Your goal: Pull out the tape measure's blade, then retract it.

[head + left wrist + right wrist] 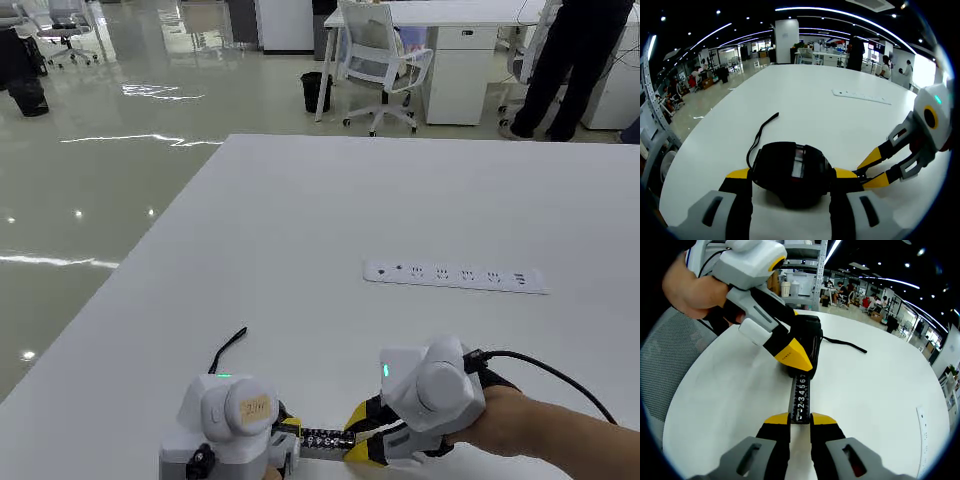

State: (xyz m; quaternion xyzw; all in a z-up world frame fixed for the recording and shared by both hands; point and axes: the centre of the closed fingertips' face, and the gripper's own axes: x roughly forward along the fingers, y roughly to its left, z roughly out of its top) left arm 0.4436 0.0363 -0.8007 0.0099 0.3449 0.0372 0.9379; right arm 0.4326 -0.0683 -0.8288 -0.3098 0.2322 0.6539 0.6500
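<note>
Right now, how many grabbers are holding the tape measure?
2. The left gripper clamps the black tape measure case; the right gripper pinches the pulled-out blade beside it.

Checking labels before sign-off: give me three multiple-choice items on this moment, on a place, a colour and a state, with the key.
1. Where does the power strip lie? A. on the table, beyond both grippers. B. in a gripper's jaws. C. on the floor.
2. What colour is the blade? A. yellow, black numerals. B. black, white numerals. C. plain white.
3. What is the right gripper doing? A. hanging open. B. gripping the strap. C. shut on the blade.
1 A: the head view shows it flat on the tabletop. 2 B: white digits on black. 3 C: its tips pinch the blade while the left gripper holds the case.
</note>
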